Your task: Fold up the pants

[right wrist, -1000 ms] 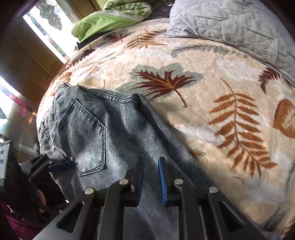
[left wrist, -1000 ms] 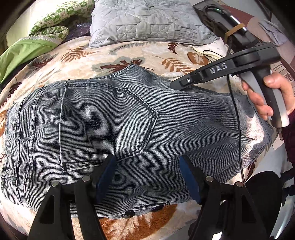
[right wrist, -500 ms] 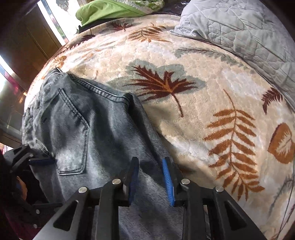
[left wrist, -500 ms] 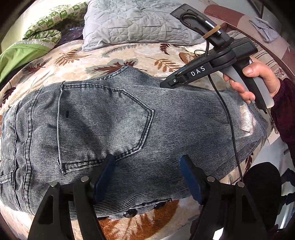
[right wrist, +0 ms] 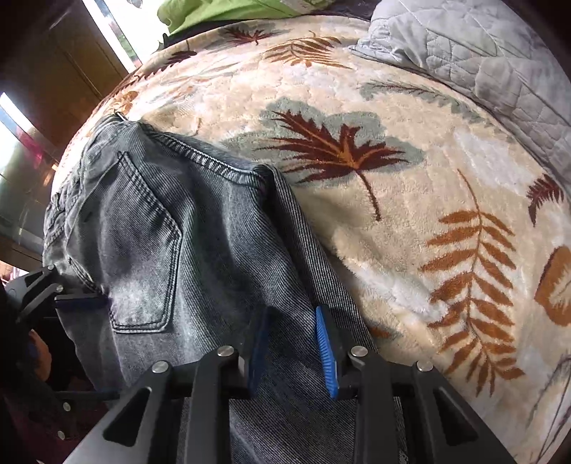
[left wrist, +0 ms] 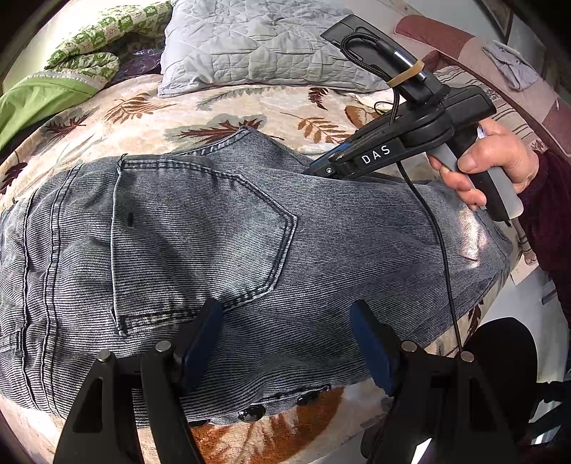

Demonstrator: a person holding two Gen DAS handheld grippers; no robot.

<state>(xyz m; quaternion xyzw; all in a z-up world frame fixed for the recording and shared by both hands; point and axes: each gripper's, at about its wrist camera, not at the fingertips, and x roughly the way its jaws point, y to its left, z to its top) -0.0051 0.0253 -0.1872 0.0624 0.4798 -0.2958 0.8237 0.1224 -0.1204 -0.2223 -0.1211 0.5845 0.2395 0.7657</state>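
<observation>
The grey jeans (left wrist: pixel 221 242) lie flat on the leaf-print blanket (right wrist: pixel 410 232). Left gripper (left wrist: pixel 285 342) hangs spread wide over their near edge; right gripper (right wrist: pixel 291 348), jaws just narrowing, straddles denim at the far edge, grip uncertain.

I am working in a home bedroom: a bed under a plush leaf-patterned blanket (right wrist: pixel 410 250), a quilted grey pillow (left wrist: pixel 257 43) at its head, green bedding (left wrist: pixel 46 100) bunched beside it, and a bright window (right wrist: pixel 107 32) behind.
</observation>
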